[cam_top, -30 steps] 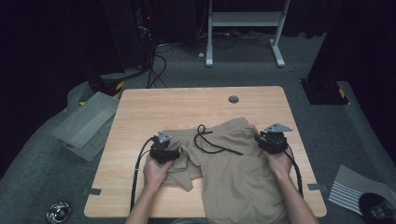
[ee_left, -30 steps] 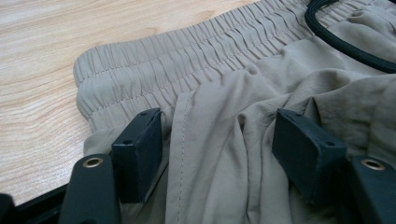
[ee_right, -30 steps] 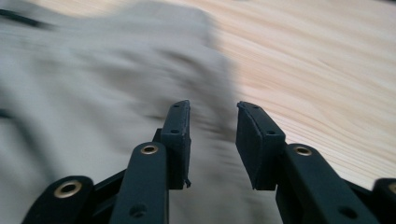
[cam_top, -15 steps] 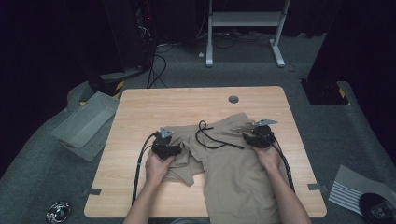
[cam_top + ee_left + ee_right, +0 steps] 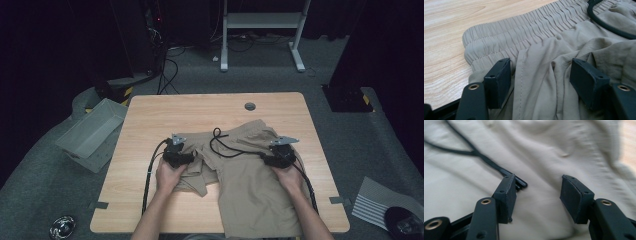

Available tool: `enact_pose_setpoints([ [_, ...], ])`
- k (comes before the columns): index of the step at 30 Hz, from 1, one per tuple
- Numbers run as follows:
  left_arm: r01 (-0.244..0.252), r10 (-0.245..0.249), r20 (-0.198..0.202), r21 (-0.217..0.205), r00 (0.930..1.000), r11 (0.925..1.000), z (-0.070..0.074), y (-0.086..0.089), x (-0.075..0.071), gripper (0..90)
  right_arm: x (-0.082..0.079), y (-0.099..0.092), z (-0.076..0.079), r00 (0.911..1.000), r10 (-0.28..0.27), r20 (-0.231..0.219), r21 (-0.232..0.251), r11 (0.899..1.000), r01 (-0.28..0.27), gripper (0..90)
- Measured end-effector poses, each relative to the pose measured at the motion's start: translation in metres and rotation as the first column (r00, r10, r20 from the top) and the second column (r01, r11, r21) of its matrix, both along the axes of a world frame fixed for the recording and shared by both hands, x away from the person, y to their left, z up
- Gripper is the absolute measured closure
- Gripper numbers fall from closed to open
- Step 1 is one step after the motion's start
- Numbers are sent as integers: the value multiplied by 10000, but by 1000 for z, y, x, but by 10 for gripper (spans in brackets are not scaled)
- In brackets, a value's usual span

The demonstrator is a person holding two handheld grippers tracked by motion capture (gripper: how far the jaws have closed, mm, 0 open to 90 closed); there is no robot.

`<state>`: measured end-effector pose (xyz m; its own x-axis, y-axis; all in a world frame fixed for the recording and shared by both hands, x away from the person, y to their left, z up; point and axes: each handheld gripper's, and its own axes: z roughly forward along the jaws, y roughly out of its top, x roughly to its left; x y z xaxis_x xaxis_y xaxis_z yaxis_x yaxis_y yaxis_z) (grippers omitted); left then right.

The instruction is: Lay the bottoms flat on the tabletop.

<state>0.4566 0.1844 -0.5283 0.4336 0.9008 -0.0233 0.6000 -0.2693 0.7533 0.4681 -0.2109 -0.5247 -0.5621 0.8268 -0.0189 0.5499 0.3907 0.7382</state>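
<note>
1. Two grippers are working the khaki shorts [image 5: 250, 175] lying on the counter [image 5: 150, 120], waistband running left-right along the far edge.
2. Left gripper [image 5: 176, 152] is sitting at the left waistband corner, jaws apart, a fold of cloth bunching between them but not pinched.
3. Black drawstring [image 5: 222, 145] is lying loose mid-waistband, between both grippers.
4. Right gripper [image 5: 278, 153] is hovering over the right waistband side; jaws have just been opening, nothing clamped, and the drawstring end is lying just ahead, by one jaw.

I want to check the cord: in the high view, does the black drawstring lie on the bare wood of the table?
No, the black drawstring lies wholly on the beige shorts.
</note>
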Motion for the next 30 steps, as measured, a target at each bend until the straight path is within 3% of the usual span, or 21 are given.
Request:
enact_pose_setpoints([
  [2,-3,3,4,17,10000,10000,0,0,0,334,7,-8,1,9997,-231,-38,-17,9997,231,472],
  [4,-17,17,6,28,10000,10000,0,0,0,335,4,-13,6,9983,-583,-82,-323,9978,580,449],
  [7,-13,13,29,66,10000,10000,0,0,0,334,-24,-20,15,9996,-217,199,105,9997,215,451],
  [10,-25,25,33,75,10000,10000,0,0,0,334,-52,-22,16,9995,330,10,-322,9989,-330,454],
  [12,-41,41,25,48,10000,10000,0,0,0,334,-60,-26,12,9985,490,-240,-630,9967,-504,459],
  [13,-34,34,37,50,10000,10000,0,0,0,334,-59,-29,8,9986,439,-302,-860,9952,-463,448],
  [15,-45,45,1,14,10000,10000,0,1,3,333,-51,-42,4,9992,191,-361,-120,9997,-195,437],
  [18,-204,204,-9,16,9998,9998,0,1,10,333,-31,-52,2,9989,-420,-190,72,9991,421,421],
  [21,-345,345,-26,5,9994,9994,0,2,18,331,-16,-45,5,9937,-1041,-407,-231,9944,1033,405],
  [22,-349,349,-49,-19,9994,9994,0,3,21,330,-16,-39,7,9921,-1228,-255,-420,9917,1217,428],
  [23,-367,367,-22,-9,9993,9993,0,4,25,330,-19,-32,9,9931,-1169,65,-391,9924,1171,429],
  [25,-470,470,-85,-57,9989,9989,0,6,32,330,-28,-17,12,9980,-529,352,28,9986,528,430],
  [27,-532,532,-175,-37,9984,9986,1,10,42,326,-34,1,9,9995,127,295,-358,9993,-117,402],
  [28,-590,590,-284,-4,9979,9983,2,11,48,326,-35,8,6,9995,243,205,-682,9974,-228,392],
  [30,-707,704,-660,-24,9953,9975,6,16,58,329,-32,10,0,9995,120,297,-389,9992,-108,386],
])
